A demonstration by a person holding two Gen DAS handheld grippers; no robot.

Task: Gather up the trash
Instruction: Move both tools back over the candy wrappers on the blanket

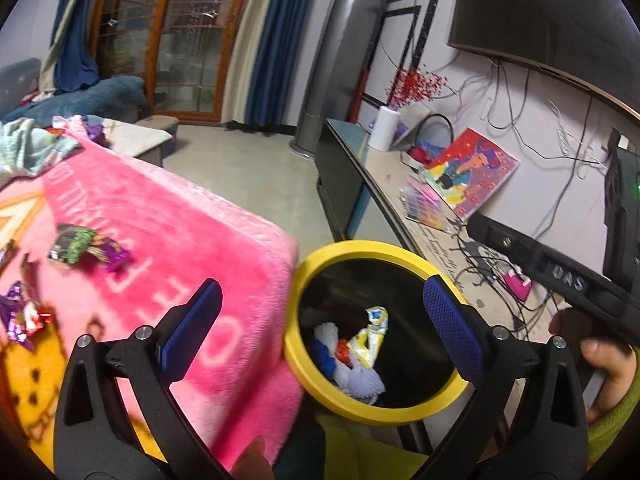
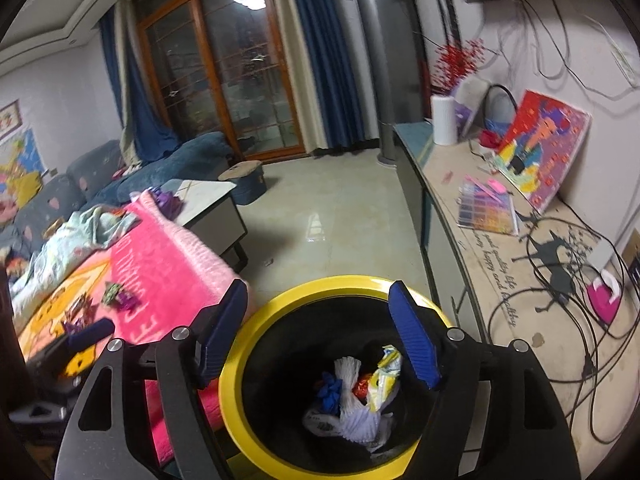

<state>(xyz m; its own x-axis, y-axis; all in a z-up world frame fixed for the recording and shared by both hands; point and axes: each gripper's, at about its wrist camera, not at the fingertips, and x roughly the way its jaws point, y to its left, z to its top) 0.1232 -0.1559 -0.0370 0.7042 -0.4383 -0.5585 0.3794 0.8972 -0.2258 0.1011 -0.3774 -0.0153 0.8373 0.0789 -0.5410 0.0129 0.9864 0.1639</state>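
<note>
A fluffy pink blanket covers the desk, with shiny crinkly candy wrappers on it, in a room with a smooth pale tiled floor and blue curtains. Just beside the blanket stands a round black bin with a yellow rim, and inside lies trash: what may be white foam netting and a crumpled yellow packet. Above it, the left gripper and the right gripper have their blue ridged jaws wide apart with nothing held.
</note>
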